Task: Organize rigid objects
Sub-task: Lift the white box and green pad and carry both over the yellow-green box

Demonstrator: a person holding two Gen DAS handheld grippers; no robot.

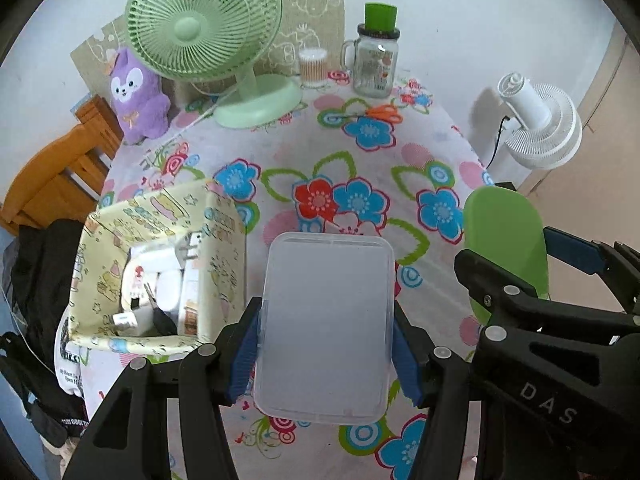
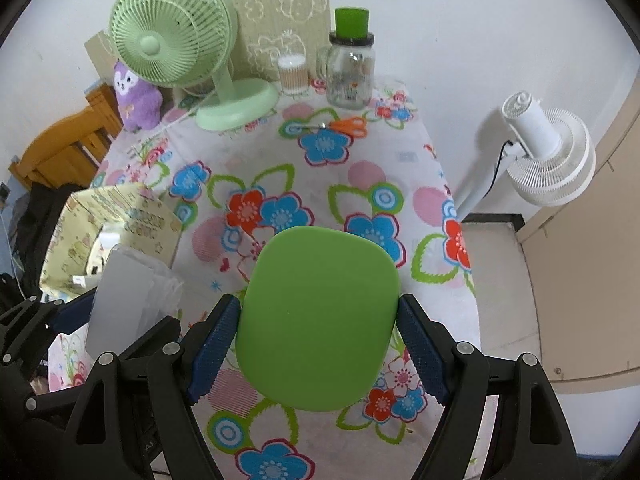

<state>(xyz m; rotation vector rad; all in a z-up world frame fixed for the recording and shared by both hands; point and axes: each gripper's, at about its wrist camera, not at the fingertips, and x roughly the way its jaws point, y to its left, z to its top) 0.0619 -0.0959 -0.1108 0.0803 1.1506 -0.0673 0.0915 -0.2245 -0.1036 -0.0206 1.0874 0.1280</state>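
My left gripper (image 1: 326, 340) is shut on a clear plastic box (image 1: 326, 324) and holds it above the flowered tablecloth (image 1: 360, 152). My right gripper (image 2: 320, 344) is shut on a green lid (image 2: 318, 316), held flat above the table. The green lid (image 1: 508, 240) and right gripper also show at the right of the left wrist view. The clear box (image 2: 128, 300) shows at the left of the right wrist view. A yellow patterned storage box (image 1: 160, 264) with several small items stands left of the clear box.
A green desk fan (image 1: 208, 40), a purple plush (image 1: 136, 96), a cotton swab tub (image 1: 313, 66) and a glass jar with green top (image 1: 376, 56) stand at the back. Orange scissors (image 1: 380, 114) lie near the jar. A white floor fan (image 1: 536, 124) stands right of the table.
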